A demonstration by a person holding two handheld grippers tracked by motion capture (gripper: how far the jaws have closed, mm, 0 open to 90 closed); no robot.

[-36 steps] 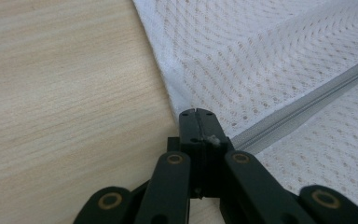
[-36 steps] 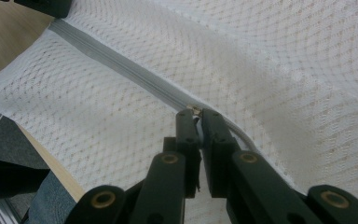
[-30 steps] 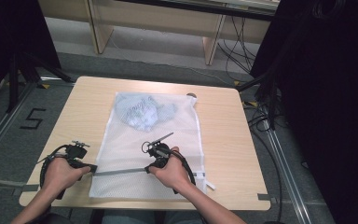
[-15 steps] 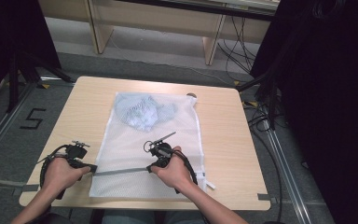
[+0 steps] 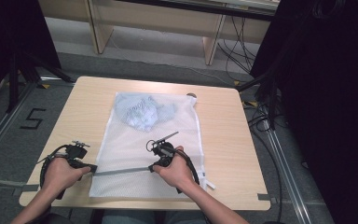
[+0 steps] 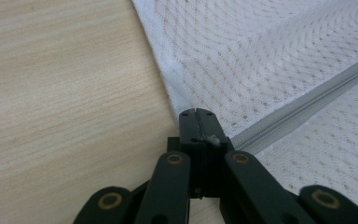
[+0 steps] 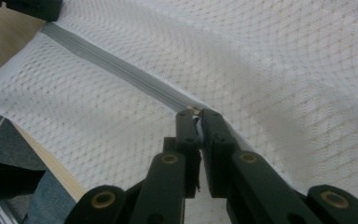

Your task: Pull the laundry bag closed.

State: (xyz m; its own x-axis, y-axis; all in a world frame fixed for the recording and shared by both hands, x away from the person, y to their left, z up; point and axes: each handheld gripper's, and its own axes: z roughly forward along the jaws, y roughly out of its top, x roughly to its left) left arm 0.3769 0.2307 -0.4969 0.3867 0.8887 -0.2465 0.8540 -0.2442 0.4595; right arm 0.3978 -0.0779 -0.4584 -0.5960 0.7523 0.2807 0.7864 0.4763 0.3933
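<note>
A white mesh laundry bag (image 5: 168, 135) lies flat on the wooden table (image 5: 223, 140), with a crumpled pale blue garment (image 5: 142, 112) inside its far end. A grey zipper (image 5: 121, 171) runs across the bag's near part. My left gripper (image 5: 93, 169) is shut on the bag's left edge where the zipper ends. In the left gripper view its jaws (image 6: 196, 112) are pressed together over the seam beside the zipper (image 6: 307, 100). My right gripper (image 5: 151, 169) is on the zipper line near mid-bag. In the right gripper view it (image 7: 196, 111) is shut on the small zipper pull, with the zipper (image 7: 112, 65) running away to the upper left.
The table's front edge (image 5: 144, 205) is just below both hands. A small dark round spot (image 5: 191, 95) sits at the bag's far right corner. Cables and dark stands surround the table on the floor. Bare wood lies left and right of the bag.
</note>
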